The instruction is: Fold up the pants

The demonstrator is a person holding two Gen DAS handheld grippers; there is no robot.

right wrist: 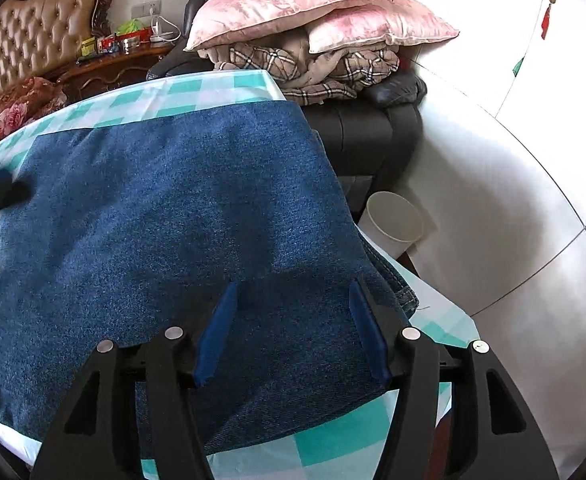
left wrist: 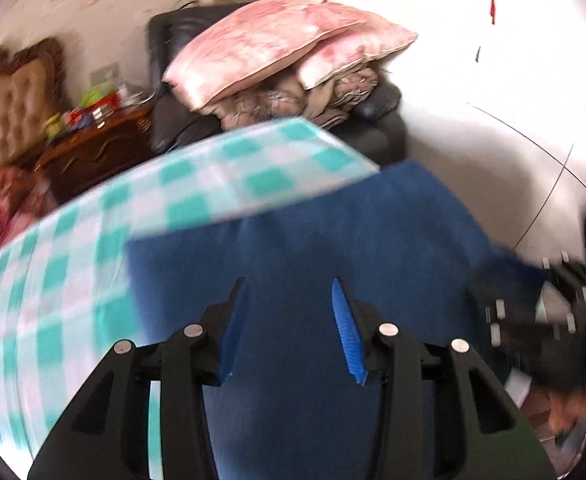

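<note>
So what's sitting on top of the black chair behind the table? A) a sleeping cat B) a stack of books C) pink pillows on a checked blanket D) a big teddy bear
C: two pink pillows lie on a folded checked blanket, piled on the black chair beyond the blue pants.

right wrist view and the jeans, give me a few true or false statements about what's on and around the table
1. The jeans lie folded on a teal and white checked cloth. True.
2. The right gripper has its fingers clamped on a jeans edge. False: they stand apart over the denim, gripping nothing.
3. A white paper cup stands on the jeans. False: it sits beyond the table edge, beside the dark armchair.
4. Two pink pillows top a pile of bedding. True.
</note>
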